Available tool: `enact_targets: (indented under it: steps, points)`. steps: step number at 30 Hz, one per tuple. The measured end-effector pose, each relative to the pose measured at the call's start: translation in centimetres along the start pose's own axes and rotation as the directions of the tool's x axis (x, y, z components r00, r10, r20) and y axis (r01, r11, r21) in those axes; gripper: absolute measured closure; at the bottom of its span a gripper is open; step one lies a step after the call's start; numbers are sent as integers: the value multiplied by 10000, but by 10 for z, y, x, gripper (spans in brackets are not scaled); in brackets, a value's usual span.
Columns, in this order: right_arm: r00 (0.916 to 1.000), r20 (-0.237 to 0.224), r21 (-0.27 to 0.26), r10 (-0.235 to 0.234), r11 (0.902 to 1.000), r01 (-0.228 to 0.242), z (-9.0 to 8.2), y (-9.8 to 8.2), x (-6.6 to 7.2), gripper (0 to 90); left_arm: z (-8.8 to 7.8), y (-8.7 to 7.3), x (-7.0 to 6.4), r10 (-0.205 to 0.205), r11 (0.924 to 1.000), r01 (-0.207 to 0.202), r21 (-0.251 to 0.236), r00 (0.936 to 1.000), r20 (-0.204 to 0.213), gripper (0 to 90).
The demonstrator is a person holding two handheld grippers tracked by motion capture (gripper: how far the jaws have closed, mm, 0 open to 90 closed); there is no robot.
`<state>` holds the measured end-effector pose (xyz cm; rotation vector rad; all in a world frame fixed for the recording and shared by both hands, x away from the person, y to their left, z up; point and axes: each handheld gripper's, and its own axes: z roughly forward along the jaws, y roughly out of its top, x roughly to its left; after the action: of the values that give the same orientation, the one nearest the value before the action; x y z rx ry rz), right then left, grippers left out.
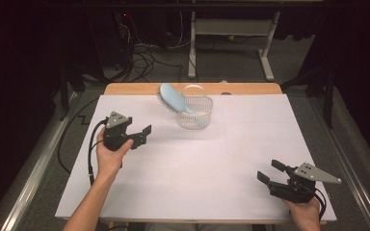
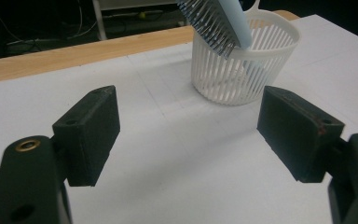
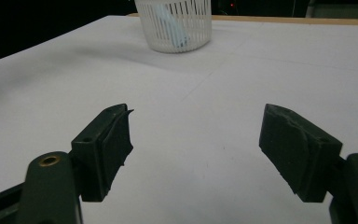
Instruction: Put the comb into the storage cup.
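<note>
So the light blue hairbrush (image 1: pixel 173 99) is sitting handle-down in the white slatted basket (image 1: pixel 196 117), head sticking out over the rim toward about 10 o'clock, bristles facing down and left. The basket is toward 12 o'clock on the white table sheet (image 1: pixel 250 159), not far from the wooden table edge (image 1: pixel 250 88) at the back.

Left gripper (image 1: pixel 141 135) is at roughly 9 o'clock from the table's middle, jaws spread apart with nothing between them, aimed toward the basket. Right gripper (image 1: pixel 271 173) is parked down at 4 o'clock, well apart from everything, also spread wide and empty. In the left gripper view the brush head (image 2: pixel 214 21) hangs over the near rim of the basket (image 2: pixel 242 70).

What I'd worry about: that brush is top-heavy and leaning, and the basket looks light. If the left gripper nudges the head, or comes in low and bumps the basket wall, my guess is the whole thing tips toward 10 o'clock or slides toward the back edge. Grabbing the bristle side could also slip.

Room-wise, it's pretty good. Big bare stretch of sheet between both grippers and the basket, nothing in the way. The only tight spot is behind the basket at 12 o'clock, where the sheet ends and the wooden strip drops off.
</note>
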<state>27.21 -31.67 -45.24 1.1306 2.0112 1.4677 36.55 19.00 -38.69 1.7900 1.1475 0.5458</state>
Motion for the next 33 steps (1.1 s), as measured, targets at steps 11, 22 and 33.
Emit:
enact_targets:
  steps: [11, 22, 33]
  points:
    - [10000, 1, 4, -2, 10000, 2, 0, 0, 0, 253, -4, -3, 2, -79, 9999, 79, -65, 10000, -2, 218]
    - [10000, -2, 3, 1, 10000, -1, 0, 0, 0, 253, -7, -7, 2, -102, 9999, 102, -72, 9999, 11, 218]
    - [10000, 0, -3, -6, 10000, 6, 0, 0, 0, 253, -12, -12, 4, -169, 9998, 169, -88, 9999, -5, 219]
